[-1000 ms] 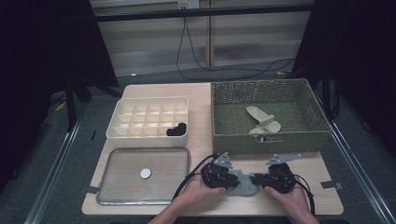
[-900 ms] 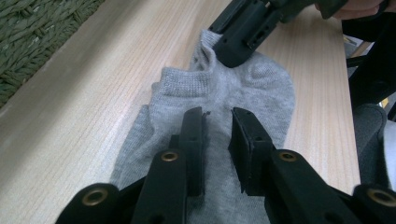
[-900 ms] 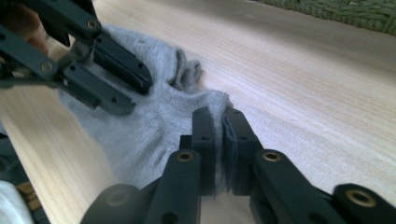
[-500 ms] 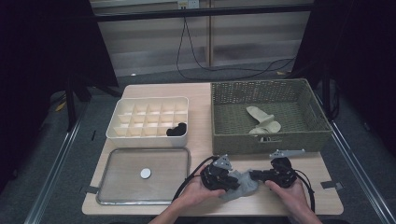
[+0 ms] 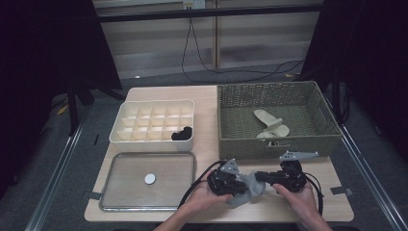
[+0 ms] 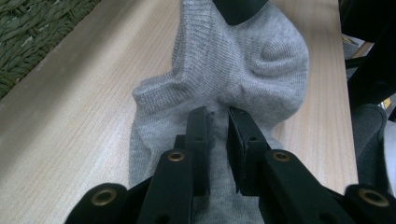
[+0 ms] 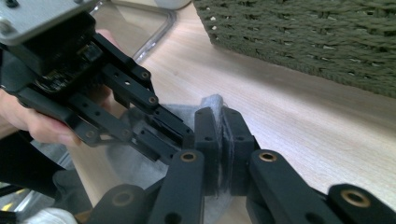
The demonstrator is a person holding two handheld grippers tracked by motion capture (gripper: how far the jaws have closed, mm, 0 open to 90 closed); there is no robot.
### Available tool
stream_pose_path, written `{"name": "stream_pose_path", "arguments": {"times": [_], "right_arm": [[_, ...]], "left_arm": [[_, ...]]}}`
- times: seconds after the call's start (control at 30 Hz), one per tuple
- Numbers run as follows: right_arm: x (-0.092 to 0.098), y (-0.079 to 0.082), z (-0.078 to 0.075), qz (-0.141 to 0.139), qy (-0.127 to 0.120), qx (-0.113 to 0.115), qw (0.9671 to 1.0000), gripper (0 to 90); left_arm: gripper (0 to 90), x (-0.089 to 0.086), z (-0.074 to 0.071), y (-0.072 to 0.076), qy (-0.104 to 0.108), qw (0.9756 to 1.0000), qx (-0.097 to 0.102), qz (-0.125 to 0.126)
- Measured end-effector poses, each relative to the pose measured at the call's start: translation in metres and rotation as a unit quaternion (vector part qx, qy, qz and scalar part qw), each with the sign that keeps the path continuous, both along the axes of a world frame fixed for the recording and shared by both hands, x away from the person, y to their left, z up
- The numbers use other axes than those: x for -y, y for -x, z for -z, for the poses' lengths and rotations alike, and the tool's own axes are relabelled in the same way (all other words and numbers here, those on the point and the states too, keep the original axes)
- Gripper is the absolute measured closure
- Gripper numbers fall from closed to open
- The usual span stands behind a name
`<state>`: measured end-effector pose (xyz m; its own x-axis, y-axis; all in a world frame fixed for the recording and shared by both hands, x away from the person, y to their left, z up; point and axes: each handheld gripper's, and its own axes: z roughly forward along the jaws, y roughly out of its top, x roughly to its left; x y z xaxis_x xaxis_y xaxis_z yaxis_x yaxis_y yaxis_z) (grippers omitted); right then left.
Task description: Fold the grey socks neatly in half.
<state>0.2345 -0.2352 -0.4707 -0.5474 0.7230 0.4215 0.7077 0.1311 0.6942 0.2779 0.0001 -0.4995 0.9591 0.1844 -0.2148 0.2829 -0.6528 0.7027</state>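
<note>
A grey sock (image 5: 249, 188) lies bunched on the wooden table near its front edge, between my two grippers. My left gripper (image 5: 239, 185) comes in from the left and is shut on a fold of the grey sock (image 6: 243, 70), with fabric pinched between its pads. From the right, my right gripper (image 5: 260, 178) is shut on an upright edge of the sock (image 7: 212, 103). In the right gripper view the left gripper (image 7: 183, 133) sits right beside my right gripper (image 7: 223, 122), their tips almost touching. A hand holds each gripper.
A dark green woven basket (image 5: 269, 145) stands just behind the grippers and holds beige socks (image 5: 270, 125). A white divided box (image 5: 144, 140) at the back left has a black item (image 5: 182, 134) in one cell. A metal tray (image 5: 122, 171) at the front left carries a small white disc (image 5: 150, 178).
Both grippers have stayed on the sock and barely moved. The sock between them looks a little more bunched.
</note>
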Motion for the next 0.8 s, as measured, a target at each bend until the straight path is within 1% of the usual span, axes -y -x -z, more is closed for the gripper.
{"name": "stream_pose_path", "arguments": {"times": [0.03, 0.1, 0.13, 0.2, 0.27, 0.33, 0.43, 0.47, 0.5, 0.53, 0.57, 0.6, 0.63, 0.67, 0.73, 0.77, 0.8], "right_arm": [[0.000, 0.000, 0.000, 0.000, 0.000, 0.000, 1.0000, 86.6], [-0.001, 0.001, -0.001, -0.002, -0.007, 0.002, 1.0000, 86.7], [-0.003, 0.001, -0.002, -0.005, -0.013, 0.003, 0.9999, 86.8], [-0.004, 0.002, -0.003, -0.006, -0.013, 0.004, 0.9999, 86.8], [-0.008, 0.002, -0.004, -0.011, -0.017, 0.007, 0.9998, 86.8], [-0.010, 0.002, -0.004, -0.014, -0.020, 0.007, 0.9997, 86.8], [-0.011, 0.003, -0.005, -0.014, -0.021, 0.009, 0.9996, 86.8], [-0.011, 0.002, -0.006, -0.015, -0.025, 0.009, 0.9995, 86.8], [-0.011, 0.002, -0.006, -0.015, -0.025, 0.009, 0.9995, 86.8], [-0.011, 0.002, -0.006, -0.015, -0.032, 0.006, 0.9994, 86.8], [-0.011, 0.002, -0.006, -0.015, -0.032, 0.006, 0.9994, 86.8], [-0.012, 0.003, -0.005, -0.018, -0.030, 0.008, 0.9994, 86.8], [-0.012, 0.003, -0.005, -0.018, -0.030, 0.008, 0.9994, 86.8], [-0.012, 0.003, -0.006, -0.016, -0.026, 0.009, 0.9995, 86.8], [-0.011, 0.003, -0.006, -0.014, -0.026, 0.008, 0.9995, 86.8], [-0.007, 0.002, -0.006, -0.008, -0.019, 0.011, 0.9997, 86.8], [-0.005, 0.002, -0.008, -0.006, -0.018, 0.014, 0.9997, 86.8]], "left_arm": [[78.9, 0.000, 0.000, 0.000, 0.000, 1.0000, 0.000, 0.000], [78.9, 0.001, 0.001, 0.001, 0.008, 1.0000, 0.000, -0.004], [78.9, 0.001, 0.001, 0.000, 0.008, 1.0000, 0.002, -0.002], [78.9, 0.001, 0.001, 0.000, 0.005, 1.0000, -0.002, -0.005], [78.9, 0.001, 0.001, 0.001, 0.005, 1.0000, 0.001, -0.005], [78.6, 0.001, 0.000, -0.001, 0.001, 1.0000, 0.003, -0.001], [78.0, 0.002, 0.001, -0.001, 0.003, 1.0000, 0.006, -0.001], [77.4, 0.003, 0.002, 0.000, 0.009, 0.9999, 0.006, -0.009], [77.1, 0.003, 0.002, 0.000, 0.009, 0.9999, 0.006, -0.009], [76.5, 0.004, 0.001, -0.001, 0.007, 0.9999, 0.008, -0.007], [75.3, 0.004, 0.001, -0.001, 0.007, 0.9999, 0.008, -0.007], [74.3, 0.005, 0.002, 0.000, 0.016, 0.9998, 0.001, -0.011], [74.3, 0.005, 0.001, -0.001, 0.012, 0.9999, 0.003, -0.006], [69.9, 0.004, -0.001, 0.000, 0.007, 0.9999, 0.006, 0.004], [68.5, 0.003, -0.002, 0.002, 0.008, 0.9999, 0.008, 0.002], [66.8, -0.001, -0.005, 0.002, 0.006, 0.9999, 0.010, 0.003], [66.3, -0.004, -0.007, 0.002, 0.008, 0.9999, 0.010, -0.002]]}}
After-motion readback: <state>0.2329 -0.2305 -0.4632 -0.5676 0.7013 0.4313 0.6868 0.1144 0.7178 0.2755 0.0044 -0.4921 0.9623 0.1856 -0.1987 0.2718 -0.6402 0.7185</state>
